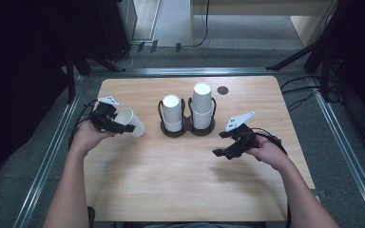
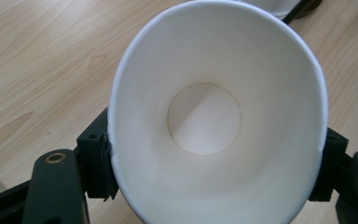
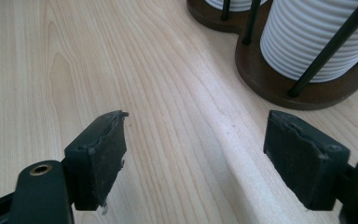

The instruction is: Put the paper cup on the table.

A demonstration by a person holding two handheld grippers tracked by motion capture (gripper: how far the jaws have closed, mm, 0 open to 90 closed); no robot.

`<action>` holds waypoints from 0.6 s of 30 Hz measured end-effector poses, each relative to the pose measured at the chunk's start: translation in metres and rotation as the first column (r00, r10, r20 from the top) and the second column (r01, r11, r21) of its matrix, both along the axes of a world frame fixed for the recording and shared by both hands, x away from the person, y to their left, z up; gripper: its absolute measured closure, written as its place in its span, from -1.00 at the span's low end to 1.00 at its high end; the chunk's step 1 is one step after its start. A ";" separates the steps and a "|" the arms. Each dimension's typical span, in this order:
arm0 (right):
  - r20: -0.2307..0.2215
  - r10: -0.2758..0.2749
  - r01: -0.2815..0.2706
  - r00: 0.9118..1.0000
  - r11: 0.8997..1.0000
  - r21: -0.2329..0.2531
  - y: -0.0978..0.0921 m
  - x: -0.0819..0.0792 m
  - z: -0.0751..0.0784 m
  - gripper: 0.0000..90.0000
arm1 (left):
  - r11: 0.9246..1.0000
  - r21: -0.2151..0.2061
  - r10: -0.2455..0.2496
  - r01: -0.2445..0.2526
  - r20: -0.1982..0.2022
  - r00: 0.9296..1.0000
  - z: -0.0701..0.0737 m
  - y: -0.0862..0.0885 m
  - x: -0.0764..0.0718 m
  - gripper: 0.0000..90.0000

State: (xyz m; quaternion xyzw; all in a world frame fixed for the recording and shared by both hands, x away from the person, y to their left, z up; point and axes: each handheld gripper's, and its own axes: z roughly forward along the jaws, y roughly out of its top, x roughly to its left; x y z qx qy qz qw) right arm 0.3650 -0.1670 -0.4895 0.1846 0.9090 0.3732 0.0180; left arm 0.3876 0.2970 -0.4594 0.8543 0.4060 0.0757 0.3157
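Note:
A white paper cup (image 1: 132, 121) lies tipped on its side in my left gripper (image 1: 118, 124), above the left part of the wooden table (image 1: 171, 190). In the left gripper view the cup's open mouth (image 2: 214, 116) faces the camera, and both pads (image 2: 100, 161) press on its rim. Two stacks of white cups (image 1: 172, 112) (image 1: 202, 104) stand upside down in a dark double holder (image 1: 188, 128) at the table's middle. My right gripper (image 1: 223, 143) hovers to the right of and nearer than the holder, open and holding nothing. Its pads (image 3: 105, 149) frame bare wood, with the holder's base (image 3: 279, 88) beyond.
A small dark round hole (image 1: 223, 90) sits in the table near its far edge. Metal rails (image 1: 52, 142) run along both sides of the table. Cables (image 1: 304, 95) and stand legs (image 1: 100, 61) lie on the floor behind.

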 end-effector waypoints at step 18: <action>-0.012 -0.034 0.034 0.999 0.999 -0.013 -0.011 -0.008 -0.006 -0.53 | 0.986 0.123 0.114 -0.109 -0.033 0.993 -0.006 0.022 0.018 -0.48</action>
